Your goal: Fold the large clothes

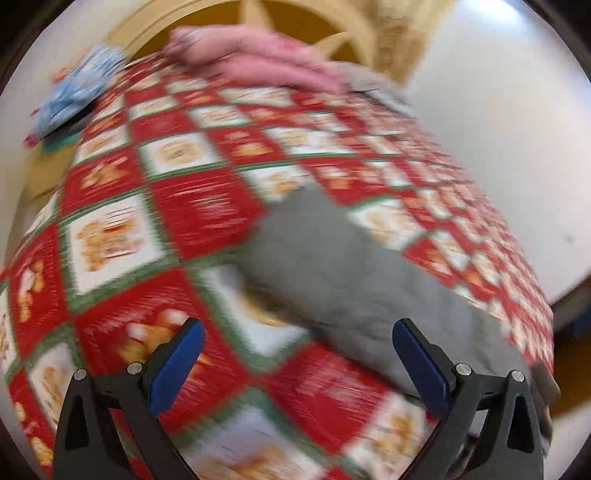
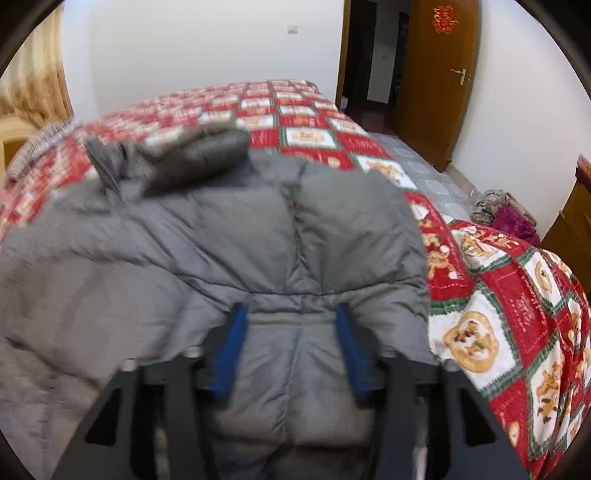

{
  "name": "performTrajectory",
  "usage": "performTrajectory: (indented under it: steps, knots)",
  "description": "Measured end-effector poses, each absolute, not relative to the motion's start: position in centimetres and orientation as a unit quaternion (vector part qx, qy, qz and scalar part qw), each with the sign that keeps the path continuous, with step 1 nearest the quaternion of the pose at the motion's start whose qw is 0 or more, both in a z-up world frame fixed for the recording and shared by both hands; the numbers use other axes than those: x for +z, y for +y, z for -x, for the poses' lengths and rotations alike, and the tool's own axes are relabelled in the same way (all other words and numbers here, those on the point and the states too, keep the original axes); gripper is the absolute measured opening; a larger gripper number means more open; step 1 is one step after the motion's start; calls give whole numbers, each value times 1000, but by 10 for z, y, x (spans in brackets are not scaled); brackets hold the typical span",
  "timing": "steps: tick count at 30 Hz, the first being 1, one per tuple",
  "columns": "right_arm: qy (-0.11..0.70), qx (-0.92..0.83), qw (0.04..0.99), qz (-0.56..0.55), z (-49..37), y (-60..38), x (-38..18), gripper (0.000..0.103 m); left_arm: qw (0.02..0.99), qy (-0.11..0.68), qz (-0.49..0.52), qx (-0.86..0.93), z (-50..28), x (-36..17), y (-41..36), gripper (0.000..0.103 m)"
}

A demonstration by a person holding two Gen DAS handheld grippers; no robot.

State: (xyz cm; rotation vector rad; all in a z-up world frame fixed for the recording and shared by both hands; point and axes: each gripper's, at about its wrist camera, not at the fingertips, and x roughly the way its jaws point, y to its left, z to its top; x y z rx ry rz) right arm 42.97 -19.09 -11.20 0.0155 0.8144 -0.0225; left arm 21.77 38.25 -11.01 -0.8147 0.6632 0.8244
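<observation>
A large grey puffer jacket (image 2: 221,236) lies spread on a bed covered by a red, white and green patchwork quilt (image 2: 295,122). My right gripper (image 2: 291,332) is closed around a thick fold of the jacket, which bulges between its blue pads (image 2: 229,354). A darker grey part of the jacket (image 2: 199,155) lies folded over at its far end. In the blurred left wrist view, part of the grey jacket (image 1: 332,266) lies on the quilt (image 1: 166,206). My left gripper (image 1: 295,347) is open and empty above the quilt, beside the jacket.
A pink cloth (image 1: 258,62) and a blue cloth (image 1: 74,96) lie at the far end of the bed by a wooden headboard (image 1: 295,22). An open wooden door (image 2: 436,81), a clothes pile (image 2: 506,214) on the floor and a white wall (image 1: 498,129) are around the bed.
</observation>
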Motion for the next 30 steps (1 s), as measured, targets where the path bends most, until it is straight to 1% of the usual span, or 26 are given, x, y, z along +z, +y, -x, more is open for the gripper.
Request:
performTrajectory:
  steps: [1, 2, 3, 4, 5, 10, 13, 16, 17, 18, 20, 22, 24, 25, 26, 27, 29, 30]
  knots:
    - [378, -3, 926, -17, -420, -191, -99, 76, 779, 307, 388, 384, -217, -116, 387, 101]
    - [360, 6, 933, -21, -410, -191, -86, 84, 773, 309, 400, 383, -219, -122, 391, 101]
    - [348, 16, 937, -20, -400, -190, -73, 88, 769, 311, 411, 379, -224, -127, 393, 101]
    - [338, 26, 940, -18, -389, -188, -62, 94, 766, 310, 413, 382, -228, -128, 394, 101]
    - [331, 33, 943, -11, -379, -186, -52, 95, 767, 303, 407, 392, -232, -129, 393, 101]
    - [304, 56, 951, 26, -323, -177, -19, 95, 751, 306, 397, 429, -247, -133, 398, 102]
    - [290, 60, 954, 38, -299, -170, -15, 95, 744, 297, 380, 462, -255, -137, 395, 101]
    - [291, 62, 954, 41, -288, -163, -21, 95, 748, 307, 342, 478, -262, -139, 394, 101]
    - [296, 64, 952, 39, -286, -161, -24, 95, 753, 306, 333, 478, -262, -139, 393, 93]
    - [302, 66, 950, 36, -283, -160, -26, 95, 759, 300, 327, 476, -261, -137, 391, 70]
    - [313, 75, 947, 26, -278, -159, -31, 95, 776, 290, 340, 445, -259, -136, 393, 46]
    - [316, 81, 945, 22, -274, -158, -36, 95, 779, 293, 348, 432, -261, -137, 397, 43]
    - [315, 78, 946, 24, -268, -157, -39, 95, 789, 287, 343, 421, -264, -134, 400, 32]
    - [316, 77, 945, 22, -266, -157, -40, 95, 795, 283, 343, 412, -266, -133, 400, 30]
    - [317, 76, 945, 19, -264, -158, -40, 95, 799, 282, 342, 406, -268, -130, 398, 25]
    - [319, 74, 945, 11, -264, -162, -41, 95, 805, 282, 335, 401, -273, -124, 395, 20]
    - [319, 72, 945, -6, -262, -171, -40, 95, 828, 270, 305, 386, -284, -104, 378, 16]
    - [319, 68, 945, -15, -262, -177, -39, 95, 844, 258, 282, 375, -290, -89, 365, 15]
